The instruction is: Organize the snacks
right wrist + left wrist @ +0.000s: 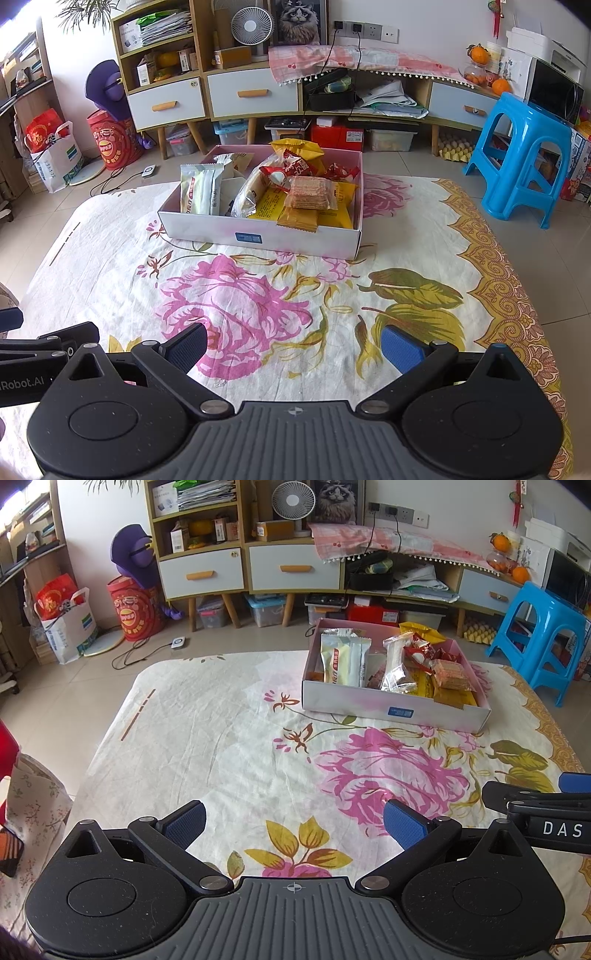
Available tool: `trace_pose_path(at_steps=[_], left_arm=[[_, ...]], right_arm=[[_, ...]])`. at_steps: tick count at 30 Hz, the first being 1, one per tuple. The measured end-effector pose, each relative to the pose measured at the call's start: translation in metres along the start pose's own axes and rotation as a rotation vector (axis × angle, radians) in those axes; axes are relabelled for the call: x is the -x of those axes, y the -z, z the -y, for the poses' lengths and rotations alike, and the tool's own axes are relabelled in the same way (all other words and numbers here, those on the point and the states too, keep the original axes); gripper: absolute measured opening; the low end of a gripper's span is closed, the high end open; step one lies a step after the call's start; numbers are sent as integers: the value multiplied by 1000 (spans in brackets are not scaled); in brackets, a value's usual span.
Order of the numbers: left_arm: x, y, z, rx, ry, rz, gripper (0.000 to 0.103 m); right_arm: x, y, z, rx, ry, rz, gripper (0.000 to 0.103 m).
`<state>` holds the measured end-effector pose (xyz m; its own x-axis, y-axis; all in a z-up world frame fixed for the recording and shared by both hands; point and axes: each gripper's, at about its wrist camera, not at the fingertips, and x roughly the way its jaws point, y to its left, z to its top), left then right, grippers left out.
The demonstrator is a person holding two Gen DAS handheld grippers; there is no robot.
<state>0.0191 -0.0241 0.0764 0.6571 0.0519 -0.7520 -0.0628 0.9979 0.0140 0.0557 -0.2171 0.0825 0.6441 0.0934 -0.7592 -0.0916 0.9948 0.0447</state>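
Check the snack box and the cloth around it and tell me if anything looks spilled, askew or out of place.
Nothing has spilled: the floral cloth around the box holds no stray snacks. Inside, the packets are jumbled, the cracker pack lying on yellow packets and the white-green packets standing on end. Both grippers, left and right, are open, holding nothing.

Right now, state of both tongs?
Left tongs: open, holding nothing.
Right tongs: open, holding nothing.
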Motion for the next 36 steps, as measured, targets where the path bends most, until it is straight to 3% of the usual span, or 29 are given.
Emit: trace_pose_path(at_steps=[36], left_arm=[[2, -2, -3, 7, 2, -1, 103]], right_arm=[[3, 0, 0, 1, -1, 3, 94]])
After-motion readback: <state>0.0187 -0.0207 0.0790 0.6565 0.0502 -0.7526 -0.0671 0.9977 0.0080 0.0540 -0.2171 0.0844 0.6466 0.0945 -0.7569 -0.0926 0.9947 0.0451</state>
